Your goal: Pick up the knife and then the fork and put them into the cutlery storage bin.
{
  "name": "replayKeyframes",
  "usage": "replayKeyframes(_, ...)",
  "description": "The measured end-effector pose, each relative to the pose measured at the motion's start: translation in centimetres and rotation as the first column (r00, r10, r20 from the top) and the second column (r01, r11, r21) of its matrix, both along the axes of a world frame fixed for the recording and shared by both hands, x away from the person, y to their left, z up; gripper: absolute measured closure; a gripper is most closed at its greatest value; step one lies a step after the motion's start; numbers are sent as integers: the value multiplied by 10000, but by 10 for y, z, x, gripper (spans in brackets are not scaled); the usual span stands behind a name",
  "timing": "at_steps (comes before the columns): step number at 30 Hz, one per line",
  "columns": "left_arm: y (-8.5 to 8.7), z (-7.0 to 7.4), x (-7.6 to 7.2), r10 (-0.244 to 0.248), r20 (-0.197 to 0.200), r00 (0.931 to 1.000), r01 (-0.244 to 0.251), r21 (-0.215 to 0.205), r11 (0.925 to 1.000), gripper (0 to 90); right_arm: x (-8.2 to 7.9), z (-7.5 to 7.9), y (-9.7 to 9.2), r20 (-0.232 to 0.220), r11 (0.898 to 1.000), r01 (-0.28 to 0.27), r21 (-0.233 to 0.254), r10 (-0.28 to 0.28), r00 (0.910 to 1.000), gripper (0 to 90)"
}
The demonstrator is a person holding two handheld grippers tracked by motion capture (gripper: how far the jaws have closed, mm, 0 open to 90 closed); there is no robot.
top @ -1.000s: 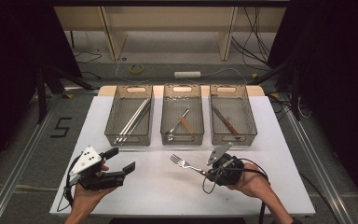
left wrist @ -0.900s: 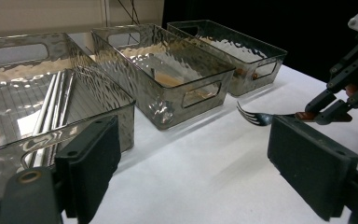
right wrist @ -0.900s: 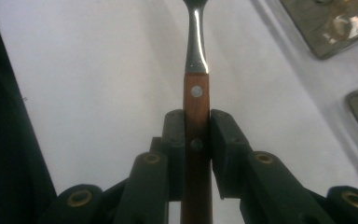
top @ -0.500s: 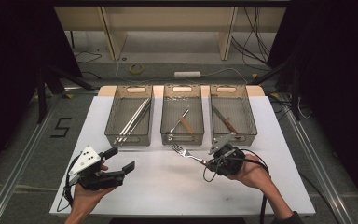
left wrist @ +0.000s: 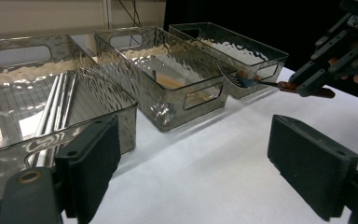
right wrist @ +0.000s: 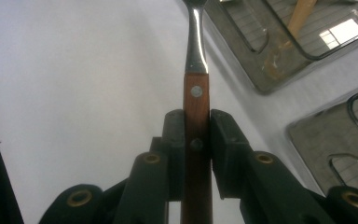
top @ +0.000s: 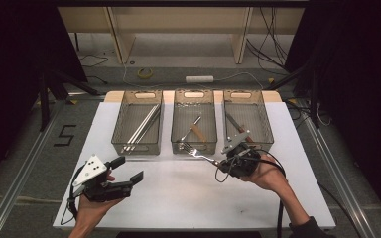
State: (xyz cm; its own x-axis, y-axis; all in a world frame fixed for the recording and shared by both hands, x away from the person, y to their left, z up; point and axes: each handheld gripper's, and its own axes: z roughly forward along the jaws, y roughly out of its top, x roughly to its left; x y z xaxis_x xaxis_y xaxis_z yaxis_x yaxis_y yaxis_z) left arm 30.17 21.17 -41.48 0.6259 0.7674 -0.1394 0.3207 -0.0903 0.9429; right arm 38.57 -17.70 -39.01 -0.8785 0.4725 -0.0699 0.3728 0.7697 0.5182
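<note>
A: Right gripper [top: 217, 161]: jaws clamped on the wooden handle of a fork [top: 197, 152]. In the right gripper view the two black pads press flat on both sides of the riveted handle [right wrist: 196, 116], and the steel neck runs straight on past them.

B: Fork position?

A: Held above the white table [top: 178, 198], tines pointing toward the near wall of the middle bin [top: 194, 106]. In the left gripper view the tines [left wrist: 230, 77] sit just at that bin's near corner; I cannot tell if they touch it.

B: Left gripper?

A: Left gripper [top: 129, 168]: jaws wide apart, nothing between them, only bare tabletop. It hovers low near the table's front left, well apart from the fork.

B: Surroundings?

A: Three smoky clear plastic bins with rippled walls and cut-out handles, in a row at the far edge. Left bin [top: 140, 114] holds long metal rods lying together [top: 142, 126]. Middle bin holds a wooden-handled utensil [top: 194, 130]. Right bin [top: 248, 106] holds a knife with a brown handle [top: 234, 122], partly hidden by the right gripper's grey plate.
</note>
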Motion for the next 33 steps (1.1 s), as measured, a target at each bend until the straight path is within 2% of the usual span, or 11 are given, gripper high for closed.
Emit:
replayKeyframes(10,0,0,0,5,5,10000,-5,2,10000,168,10,1,3,-13,10000,70,41,-70,10000,772)
replayKeyframes(20,0,0,0,13,7,10000,-13,9,10000,168,21,9,2,109,9996,213,187,-215,9997,771)
replayKeyframes(24,0,0,0,14,1,10000,-14,12,10000,168,26,10,3,-23,9990,406,201,-406,9992,772)
replayKeyframes(33,0,0,0,29,12,10000,-29,12,10000,168,40,16,-1,55,9975,602,375,-604,9982,771)
